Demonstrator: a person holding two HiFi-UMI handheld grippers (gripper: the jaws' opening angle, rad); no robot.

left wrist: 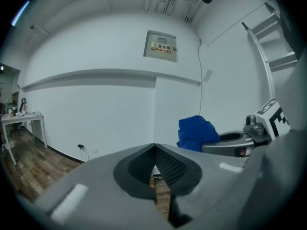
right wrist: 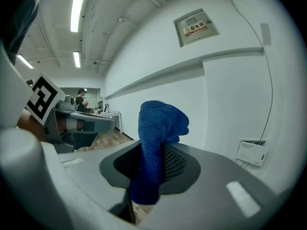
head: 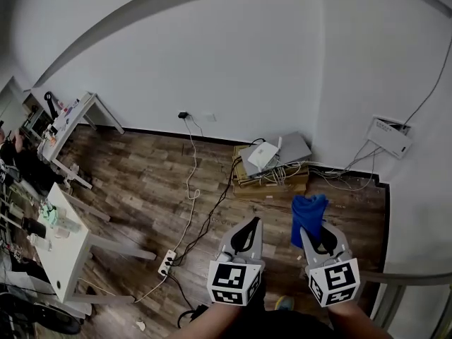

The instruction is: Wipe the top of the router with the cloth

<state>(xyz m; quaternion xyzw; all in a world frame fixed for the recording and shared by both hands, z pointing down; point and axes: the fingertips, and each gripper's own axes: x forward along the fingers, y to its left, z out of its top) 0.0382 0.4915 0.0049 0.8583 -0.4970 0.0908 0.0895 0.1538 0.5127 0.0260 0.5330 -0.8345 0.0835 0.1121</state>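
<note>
Right gripper view: jaws clamp blue cloth (right wrist: 156, 143), long axis upright

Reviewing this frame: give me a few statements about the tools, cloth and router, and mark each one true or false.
1. The right tool grips a blue cloth. True.
2. The left tool is wide open. False: its jaws are together with nothing between them.
3. The cloth is pressed on the router. False: the router sits on a stack by the wall, and the cloth is held clear of it.
4. A power strip lies on the wooden floor. True.
</note>
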